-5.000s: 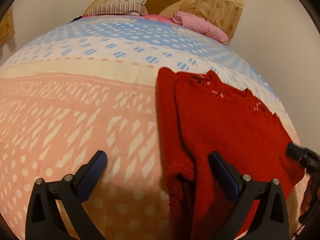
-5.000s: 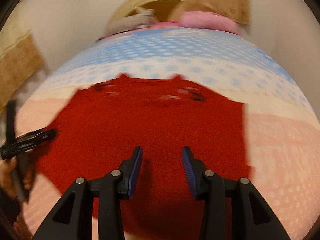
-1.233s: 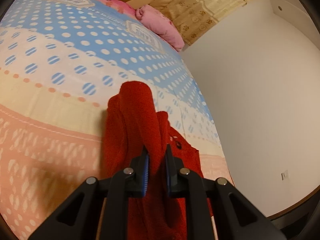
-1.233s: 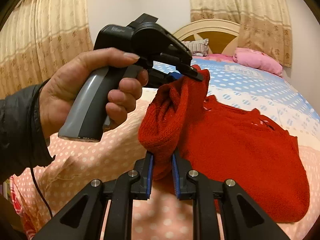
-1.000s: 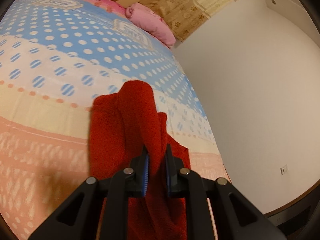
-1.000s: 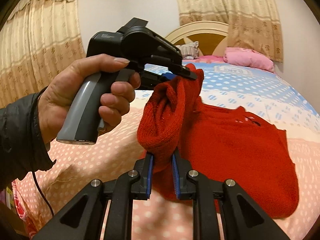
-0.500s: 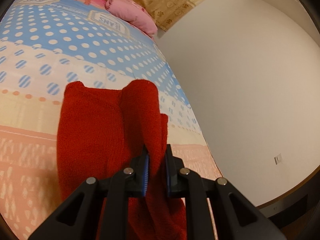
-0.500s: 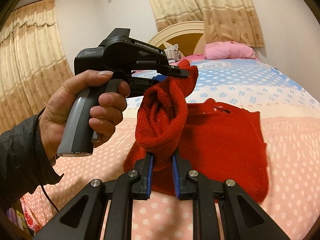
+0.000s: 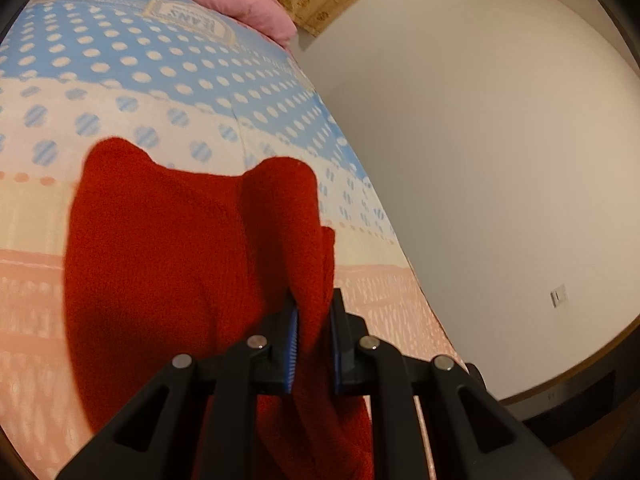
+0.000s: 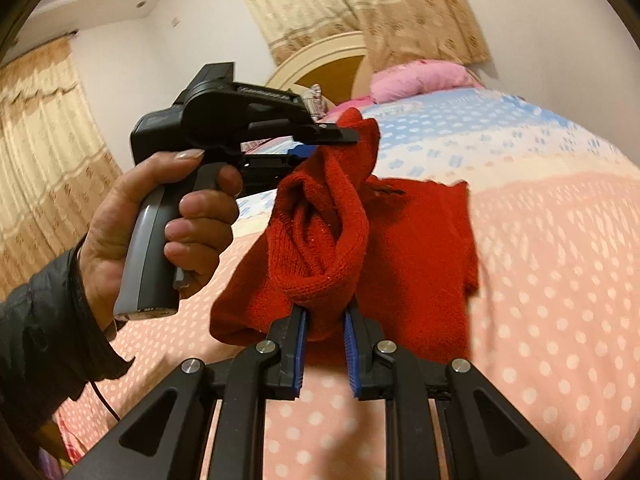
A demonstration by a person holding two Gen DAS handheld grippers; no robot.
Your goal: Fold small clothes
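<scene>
Both grippers clamped on 1 edge of the red sweater (image 10: 420, 264): right gripper (image 10: 325, 332) and left gripper (image 9: 313, 340) hold bunched knit above the bedspread (image 10: 560, 280). The rest lies on the bed. Judged mid-fold: lifted side not yet laid over; further folds remain.

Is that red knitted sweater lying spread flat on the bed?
No. The red knitted sweater is partly lifted, one edge bunched and doubled over its flat part.

Dotted bed (image 9: 168, 80), beige curtains (image 10: 360, 4), white wall (image 9: 500, 140).
</scene>
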